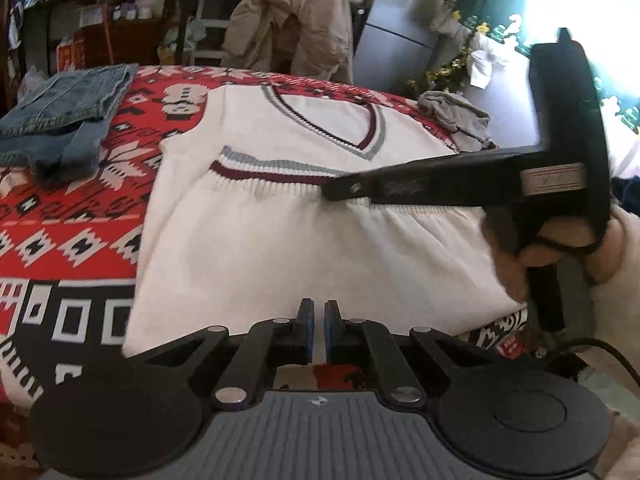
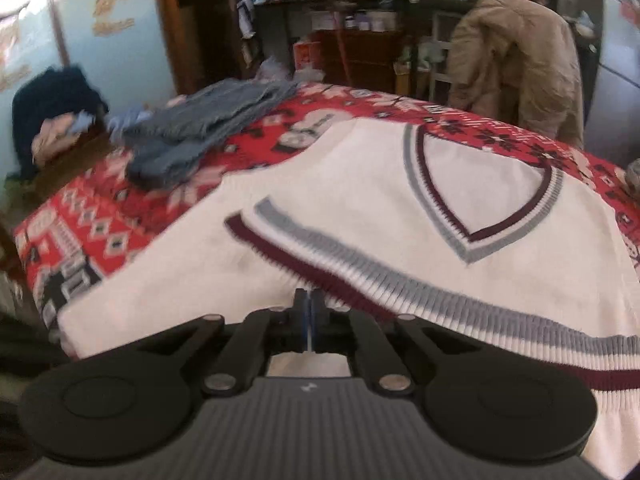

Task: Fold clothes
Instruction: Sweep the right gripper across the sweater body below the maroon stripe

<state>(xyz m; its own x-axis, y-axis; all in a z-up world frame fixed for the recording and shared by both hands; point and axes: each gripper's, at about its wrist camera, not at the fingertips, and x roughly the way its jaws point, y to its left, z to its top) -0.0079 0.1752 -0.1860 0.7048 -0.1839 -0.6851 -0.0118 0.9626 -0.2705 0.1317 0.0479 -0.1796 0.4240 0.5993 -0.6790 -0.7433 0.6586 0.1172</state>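
Note:
A white knit vest (image 1: 280,248) with maroon and grey stripes lies on a red patterned cloth (image 1: 60,220). Its striped hem (image 1: 272,172) is folded up toward the V-neck. My right gripper (image 1: 334,191) reaches in from the right, held by a hand (image 1: 508,248), and is shut on the hem near its middle. In the right wrist view the maroon stripe of the vest (image 2: 480,184) runs into the right gripper (image 2: 310,308) at its tips. My left gripper (image 1: 319,320) hovers over the vest's near folded edge, shut, with nothing clearly pinched.
Folded blue jeans (image 1: 68,108) lie at the far left of the cloth, also seen as jeans (image 2: 200,128). A crumpled grey garment (image 1: 456,116) sits at the far right edge. A beige jacket (image 1: 288,24) hangs on a chair behind, before cluttered shelves.

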